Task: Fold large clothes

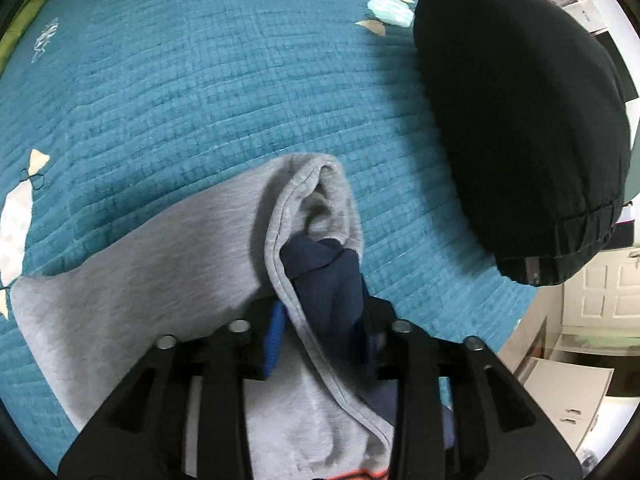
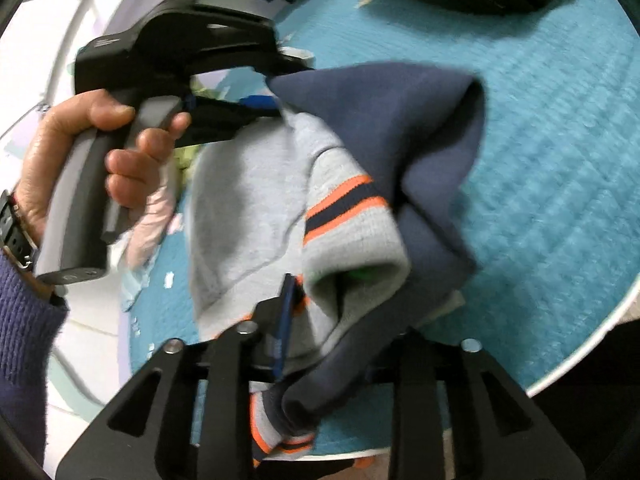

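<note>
A grey and navy sweatshirt (image 1: 168,264) with orange-striped ribbed trim hangs bunched over the teal quilt (image 1: 200,92). My left gripper (image 1: 324,344) is shut on a fold of its grey and navy cloth. In the right wrist view my right gripper (image 2: 328,344) is shut on the sweatshirt (image 2: 248,200) near the striped cuff (image 2: 348,220). The left gripper (image 2: 256,106), held in a hand, also shows there, pinching the sweatshirt's upper edge.
A folded black garment (image 1: 520,120) lies on the quilt at the right, near the bed edge. A pale blue packet (image 1: 390,10) lies at the far side. White cabinets and a door (image 1: 600,292) stand beyond the bed. The bed's white rim (image 2: 592,344) curves at the right.
</note>
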Available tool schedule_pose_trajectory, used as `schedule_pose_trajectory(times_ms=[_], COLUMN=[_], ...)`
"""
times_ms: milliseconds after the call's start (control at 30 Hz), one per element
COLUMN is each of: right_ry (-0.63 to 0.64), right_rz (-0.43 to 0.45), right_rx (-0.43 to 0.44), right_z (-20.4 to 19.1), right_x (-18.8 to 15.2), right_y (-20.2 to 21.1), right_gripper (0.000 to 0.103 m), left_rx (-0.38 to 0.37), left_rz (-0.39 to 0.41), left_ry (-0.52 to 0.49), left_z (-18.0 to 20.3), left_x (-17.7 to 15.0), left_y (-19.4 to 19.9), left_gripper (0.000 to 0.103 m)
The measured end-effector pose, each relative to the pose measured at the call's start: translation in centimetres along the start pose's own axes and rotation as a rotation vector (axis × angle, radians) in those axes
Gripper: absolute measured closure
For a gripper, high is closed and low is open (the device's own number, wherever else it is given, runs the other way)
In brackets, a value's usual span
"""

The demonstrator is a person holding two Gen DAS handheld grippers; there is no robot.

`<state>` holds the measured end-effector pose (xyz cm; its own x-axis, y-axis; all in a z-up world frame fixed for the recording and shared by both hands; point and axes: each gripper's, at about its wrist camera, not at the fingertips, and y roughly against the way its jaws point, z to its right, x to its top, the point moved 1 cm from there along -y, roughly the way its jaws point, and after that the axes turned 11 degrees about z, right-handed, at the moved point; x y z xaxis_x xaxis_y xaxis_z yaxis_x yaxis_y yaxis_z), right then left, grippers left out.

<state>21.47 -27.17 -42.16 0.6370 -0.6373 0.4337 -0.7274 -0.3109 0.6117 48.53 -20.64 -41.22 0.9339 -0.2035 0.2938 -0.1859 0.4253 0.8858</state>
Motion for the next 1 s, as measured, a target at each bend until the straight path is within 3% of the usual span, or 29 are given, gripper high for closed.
schedule_pose_trajectory(times_ms=[67,267,433,633,800,967,1000], right_ry=[-0.002,0.034,0.100,0.298,0.346,0.348,0.339], right_rz=[-0.004,0.015,0.074,0.186,0.100,-0.027,-0.054], right_rx=[-0.024,-0.080,-0.112,-0.116,-0.134,-0.252,-0.273], right_z=[0.1,-0.1,-0.9,-5.5,-6.0,-3.8,-2.9], right_x=[-0.1,0.4,1.0,1.7,1.4,0.4,0.2], right_y=[0.4,2.5,5.5,8.0,4.7,-0.2,-0.9], right_gripper=[0.076,0.073,0.071,0.071,0.070,0.103,0.103], left_rx=[-0.052,-0.107,-0.084,-0.074,-0.064,-0.049,-0.048], left_rz=[0.031,0.080,0.101,0.105,0.087,0.049,0.042], left_ry=[-0.018,-0.069,-0.063,-0.061,-0.073,-0.097,-0.102], left_z=[0.5,0.4,-1.7,-4.6,-6.1,-6.8,-6.8], left_x=[0.3,0.4,-0.9,-3.6,-5.3,-6.4,-6.4], left_y=[1.1,5.1,7.4,9.6,10.3,8.7,8.3], left_gripper=[0.037,0.023,0.023,0.023,0.023,0.022,0.022])
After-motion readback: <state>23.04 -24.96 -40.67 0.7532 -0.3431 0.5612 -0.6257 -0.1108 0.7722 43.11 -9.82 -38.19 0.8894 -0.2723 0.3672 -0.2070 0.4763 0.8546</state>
